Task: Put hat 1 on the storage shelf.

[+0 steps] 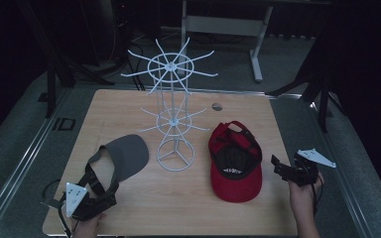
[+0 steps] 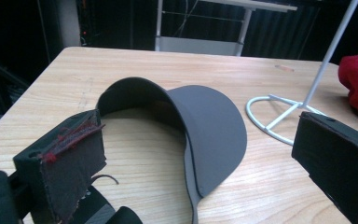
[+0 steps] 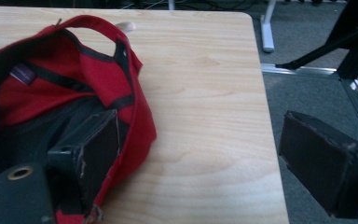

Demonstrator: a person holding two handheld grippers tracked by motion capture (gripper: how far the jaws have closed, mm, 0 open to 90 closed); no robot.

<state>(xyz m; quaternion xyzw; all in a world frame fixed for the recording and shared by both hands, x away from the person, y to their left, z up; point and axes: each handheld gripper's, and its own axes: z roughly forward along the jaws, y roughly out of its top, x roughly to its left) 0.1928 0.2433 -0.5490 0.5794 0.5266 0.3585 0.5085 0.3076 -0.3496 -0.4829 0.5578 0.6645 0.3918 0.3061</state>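
We look down on a wooden table [image 1: 129,106] with a white wire rack [image 1: 172,106] standing near its middle, spokes fanning out at two heights. Two pieces of headwear lie flat, one on each side of the rack's ring base.

On our left lies a grey visor [image 1: 124,153], brim pointing away and toward the rack, its strap loop running back toward us. Our left gripper [image 1: 96,191] sits at the near end of that strap. In the left gripper view its jaws stand wide apart, with the visor's brim [image 2: 209,135] straight ahead between them and nothing held.

On our right lies a red cap [image 1: 234,161], upside down, its dark lining facing up and its long axis running away from us. Our right gripper [image 1: 285,168] hovers just beside the cap's right edge, also spread wide. In the right gripper view one jaw overlaps the cap's rim [image 3: 137,116]; it may be touching the fabric, though we cannot tell for certain.

Each gripper is nearest its own hat, and both hats lie forward and inward, toward the rack.
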